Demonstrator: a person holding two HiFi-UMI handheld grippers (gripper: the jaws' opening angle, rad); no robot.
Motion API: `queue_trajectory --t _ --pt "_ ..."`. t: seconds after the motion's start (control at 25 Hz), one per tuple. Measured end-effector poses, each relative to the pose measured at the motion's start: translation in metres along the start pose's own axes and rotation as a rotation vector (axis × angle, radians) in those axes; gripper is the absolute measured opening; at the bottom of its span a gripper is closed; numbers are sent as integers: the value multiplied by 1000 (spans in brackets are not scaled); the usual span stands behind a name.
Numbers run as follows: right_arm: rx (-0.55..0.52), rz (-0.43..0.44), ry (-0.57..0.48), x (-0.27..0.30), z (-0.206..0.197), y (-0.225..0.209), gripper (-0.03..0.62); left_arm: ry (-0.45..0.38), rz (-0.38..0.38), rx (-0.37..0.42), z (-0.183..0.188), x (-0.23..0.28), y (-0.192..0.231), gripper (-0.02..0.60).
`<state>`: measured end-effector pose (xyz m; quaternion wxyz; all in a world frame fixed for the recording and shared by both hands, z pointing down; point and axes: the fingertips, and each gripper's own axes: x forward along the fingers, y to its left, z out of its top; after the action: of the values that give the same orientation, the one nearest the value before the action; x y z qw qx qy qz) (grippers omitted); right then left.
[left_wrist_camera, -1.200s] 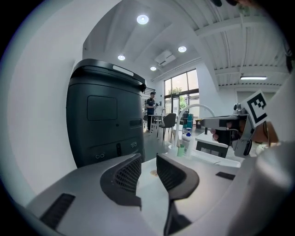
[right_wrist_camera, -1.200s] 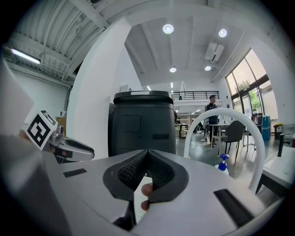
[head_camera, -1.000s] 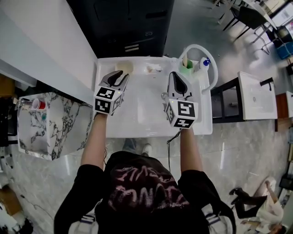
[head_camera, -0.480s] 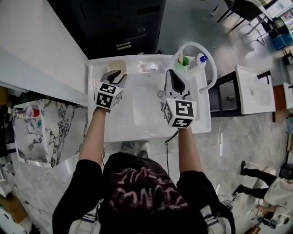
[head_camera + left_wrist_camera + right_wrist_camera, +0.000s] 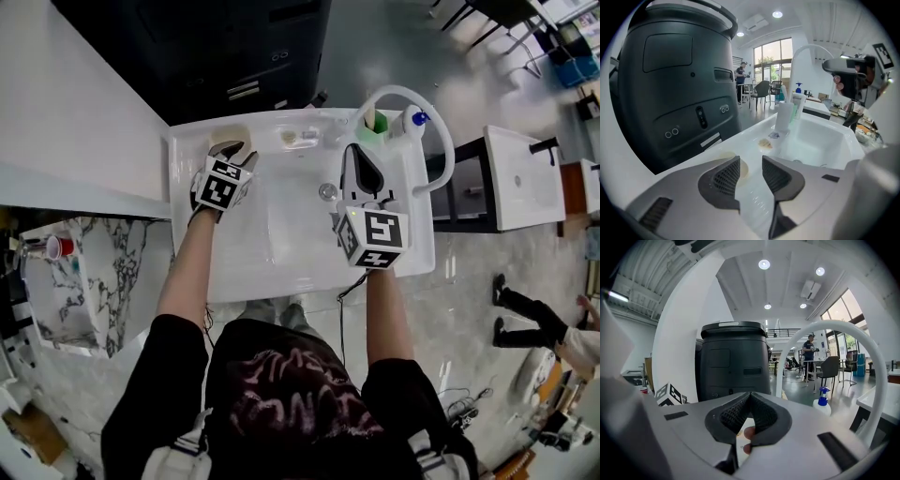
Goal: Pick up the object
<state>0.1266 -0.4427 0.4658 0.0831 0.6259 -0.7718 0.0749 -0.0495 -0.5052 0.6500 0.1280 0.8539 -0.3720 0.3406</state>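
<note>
A flat, round tan object (image 5: pixel 228 138) lies on the back left rim of the white sink (image 5: pixel 281 272). My left gripper (image 5: pixel 232 153) hovers right over it. In the left gripper view the tan object (image 5: pixel 743 169) shows low in the gap between the jaws, partly hidden by the left one. The jaws of this gripper (image 5: pixel 750 164) are opening and the pads do not touch it. My right gripper (image 5: pixel 357 153) hangs over the basin's right side. Its jaws (image 5: pixel 750 397) are shut tip to tip with nothing in them.
A white arched faucet (image 5: pixel 424 105) stands at the back right, beside a green cup (image 5: pixel 377 122) and a blue-capped bottle (image 5: pixel 413 120). A small pale item (image 5: pixel 298 138) lies on the back rim. A large black machine (image 5: pixel 670 84) rises behind the sink. The drain (image 5: pixel 327 191) sits mid-basin.
My left gripper has moved forward to the tan object at the sink's back left corner. Its jaws stand wider than before. The right gripper has hardly moved.
</note>
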Motion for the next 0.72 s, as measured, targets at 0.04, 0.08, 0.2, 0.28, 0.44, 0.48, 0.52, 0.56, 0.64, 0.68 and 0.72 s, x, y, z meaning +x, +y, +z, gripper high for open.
queue_trajectory --t 0.04,0.08,0.2,0.28,0.44,0.48,0.52,0.56,0.64,0.68,0.72 --pt "4 -1 2 2 -1 -2 14 11 -3 0 -1 5 1 146" --pt "6 -2 3 4 -2 -3 14 21 -6 0 -2 9 2 146" --pt "7 -6 10 9 -5 -6 14 45 -11 20 -8 23 4 144" --pt "7 -6 14 12 -5 -8 14 74 -20 33 -14 32 5 146" --pt "8 -14 24 15 -10 -12 14 109 -18 26 -19 43 9 146" --pt "9 -16 26 16 -11 -13 14 119 -12 30 -20 45 10 146" --pt "8 -16 29 17 -13 -13 14 133 -7 42 -21 46 11 142" --pt "7 -14 32 18 -15 -14 14 147 -2 58 -22 48 12 140" --pt "9 -16 38 19 -18 -15 14 168 4 82 -23 50 13 139" --pt "13 -20 41 19 -19 -16 14 174 5 87 -23 51 13 135" --pt "16 -23 43 19 -20 -16 14 181 7 91 -24 51 14 133"
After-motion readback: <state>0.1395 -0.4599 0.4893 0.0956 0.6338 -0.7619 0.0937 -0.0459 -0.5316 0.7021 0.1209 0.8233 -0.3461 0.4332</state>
